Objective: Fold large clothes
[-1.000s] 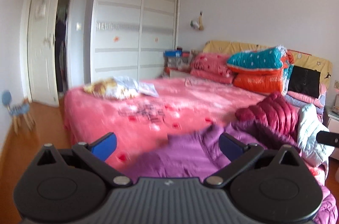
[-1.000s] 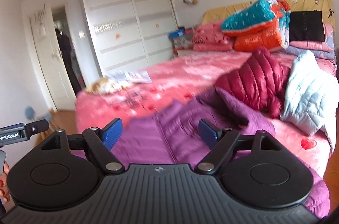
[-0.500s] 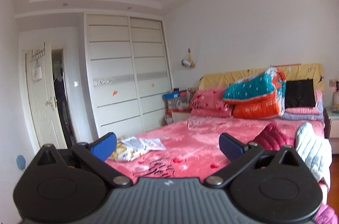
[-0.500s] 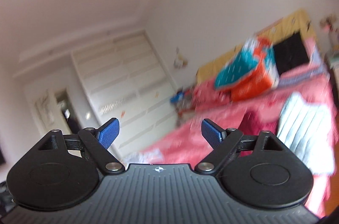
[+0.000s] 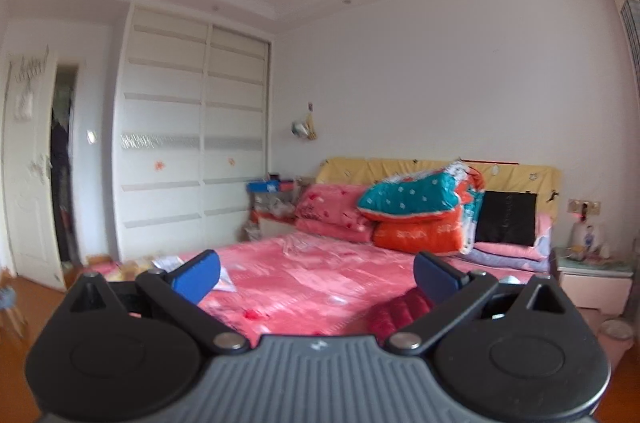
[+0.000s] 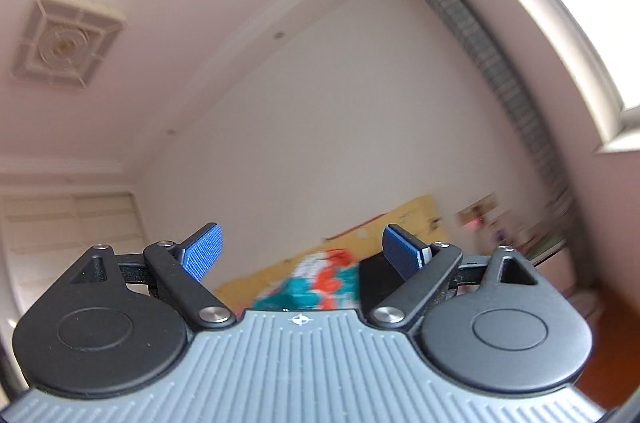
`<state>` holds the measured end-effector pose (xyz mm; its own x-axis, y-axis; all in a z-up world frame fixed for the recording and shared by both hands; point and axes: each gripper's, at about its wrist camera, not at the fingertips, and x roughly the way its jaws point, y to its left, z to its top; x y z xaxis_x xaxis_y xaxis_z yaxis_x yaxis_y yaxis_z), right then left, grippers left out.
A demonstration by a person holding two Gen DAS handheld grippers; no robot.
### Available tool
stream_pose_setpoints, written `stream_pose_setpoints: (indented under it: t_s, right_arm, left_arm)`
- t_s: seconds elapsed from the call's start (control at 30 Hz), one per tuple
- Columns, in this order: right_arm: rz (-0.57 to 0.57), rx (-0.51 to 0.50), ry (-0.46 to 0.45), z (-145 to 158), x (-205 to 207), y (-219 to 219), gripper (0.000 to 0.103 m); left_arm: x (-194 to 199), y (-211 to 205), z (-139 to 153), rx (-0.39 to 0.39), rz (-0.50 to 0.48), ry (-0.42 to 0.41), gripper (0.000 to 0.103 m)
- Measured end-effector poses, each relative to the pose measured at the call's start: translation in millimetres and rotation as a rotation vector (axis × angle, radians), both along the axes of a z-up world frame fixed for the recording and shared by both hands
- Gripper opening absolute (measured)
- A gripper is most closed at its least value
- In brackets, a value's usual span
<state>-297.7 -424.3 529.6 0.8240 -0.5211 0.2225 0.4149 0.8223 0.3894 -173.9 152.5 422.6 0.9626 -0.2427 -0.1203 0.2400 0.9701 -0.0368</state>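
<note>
My left gripper (image 5: 316, 273) is open and empty, raised and facing across the pink bed (image 5: 320, 283). A dark red puffer jacket (image 5: 400, 311) shows partly behind the right finger, at the bed's near right. The purple jacket is hidden from both views. My right gripper (image 6: 302, 253) is open and empty, tilted up toward the wall and ceiling. Between its fingers I see only the blurred teal and orange quilts (image 6: 316, 283) at the headboard.
Folded quilts and pink pillows (image 5: 416, 219) are stacked against the yellow headboard (image 5: 400, 167). A white wardrobe (image 5: 192, 151) and an open door (image 5: 32, 183) stand at the left. A nightstand (image 5: 592, 279) is at the right. Papers (image 5: 224, 277) lie on the bed's left.
Both grippers have tilted upward away from the bed. The purple jacket dropped out of view. The right wrist view now shows mostly wall and ceiling. Both stay open.
</note>
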Motion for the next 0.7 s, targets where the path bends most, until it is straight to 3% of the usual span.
stream_pose_setpoints:
  t_s: [0.13,0.33,0.5,0.7]
  right_arm:
    - [-0.057,-0.070,0.132,-22.0,42.0,-14.1,0.103]
    - [0.102,-0.111,0.341,-94.8,147.4,-16.8,0.103]
    - [0.269,-0.175,0.524,-161.2,262.7,34.8,0.103]
    - [0.448,-0.292,0.688,-223.7,389.5,137.6,0.103]
  left_arm:
    - [31.2,-9.3,-47.9,-0.101,-0.031,0.089,0.102]
    - [81.4,-24.1,-131.8,-0.166,0.001,0.175,0.102]
    - [119.8,-26.8,-201.5,-0.193,0.049,0.263,0.102]
    - [150.8,-29.3,-259.1,-0.141,0.067,0.319,0.102]
